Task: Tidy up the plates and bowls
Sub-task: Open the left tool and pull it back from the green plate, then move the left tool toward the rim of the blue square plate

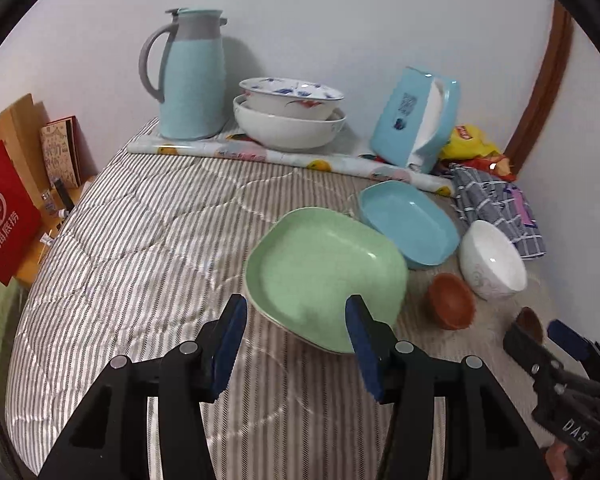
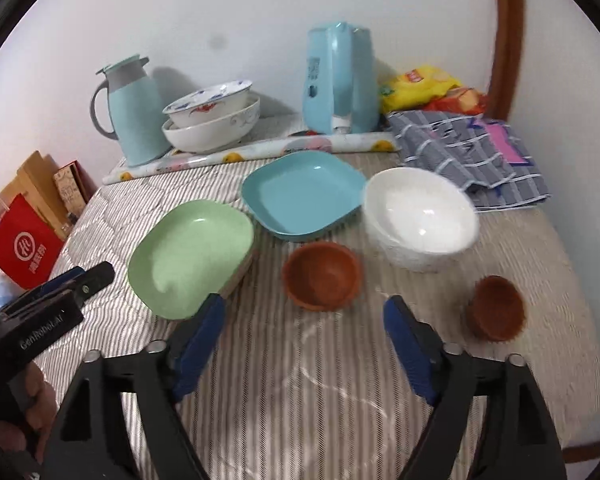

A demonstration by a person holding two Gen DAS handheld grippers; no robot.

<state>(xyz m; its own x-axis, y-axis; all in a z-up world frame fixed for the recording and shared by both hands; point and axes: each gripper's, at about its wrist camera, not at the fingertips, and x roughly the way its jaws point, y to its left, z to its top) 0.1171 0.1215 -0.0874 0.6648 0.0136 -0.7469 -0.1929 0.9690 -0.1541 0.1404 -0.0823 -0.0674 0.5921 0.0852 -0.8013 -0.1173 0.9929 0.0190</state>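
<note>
A: Left wrist view: the left tool (image 1: 296,316) is spread wide and empty, straddling the near rim of the green plate (image 1: 324,268), probably lining up a grip.

B: The right tool (image 2: 304,316) is likewise released, holding nothing, just short of the nearer brown bowl (image 2: 322,276).

A: Further out, the blue plate (image 2: 302,194) and white bowl (image 2: 420,216) sit side by side on the striped bench (image 2: 300,380); a second brown bowl (image 2: 496,306) lies far right.

B: A paler rim peeks from under the green plate; what it is, I can't tell. The two stacked bowls (image 1: 290,114) by the wall look already sorted.
</note>
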